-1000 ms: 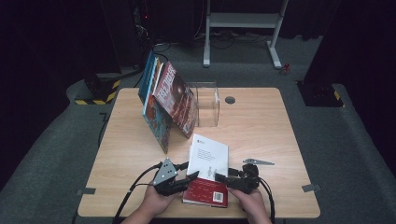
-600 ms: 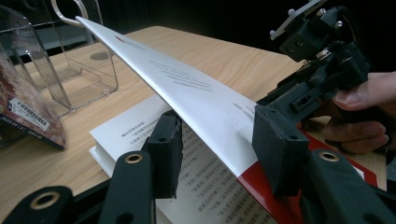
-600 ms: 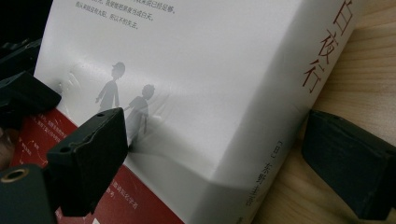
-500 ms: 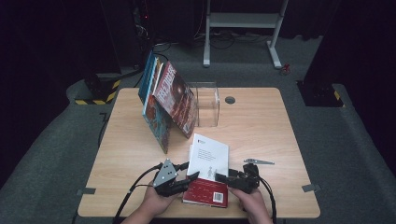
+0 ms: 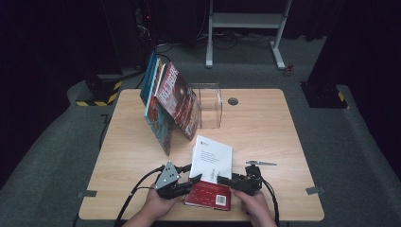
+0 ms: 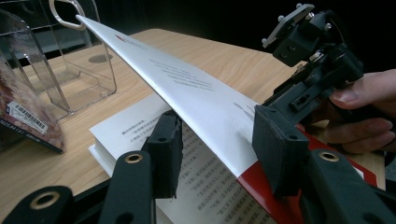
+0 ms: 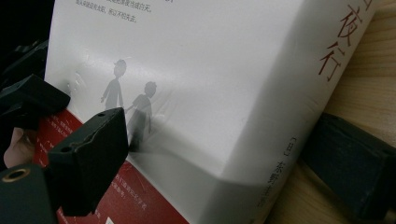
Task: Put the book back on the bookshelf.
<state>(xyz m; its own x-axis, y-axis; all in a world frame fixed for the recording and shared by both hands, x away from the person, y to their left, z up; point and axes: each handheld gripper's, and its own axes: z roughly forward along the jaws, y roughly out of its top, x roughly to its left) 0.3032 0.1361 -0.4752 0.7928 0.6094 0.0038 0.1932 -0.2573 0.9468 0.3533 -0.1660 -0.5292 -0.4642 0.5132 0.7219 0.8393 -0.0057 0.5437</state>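
Observation:
A thick book [image 5: 213, 163] with a white and red cover lies near the table's front edge. My left gripper [image 5: 191, 181] comes in from its left side. In the left gripper view the cover [image 6: 187, 88] is lifted off the printed pages [image 6: 140, 135] and slants up between the jaws of my left gripper [image 6: 219, 144], one jaw under it and one over; they stand apart, open. My right gripper [image 5: 226, 180] meets the book from the right. In the right gripper view my right gripper [image 7: 224, 154] straddles the spine [image 7: 280, 154], one jaw on the cover, the other against the spine by the table.
Several books [image 5: 170, 106] lean in a row against a clear plastic stand [image 5: 210, 106] at the table's back left. A small metal tool [image 5: 261, 163] lies right of the book. A round cable hole [image 5: 232, 101] sits near the far edge.

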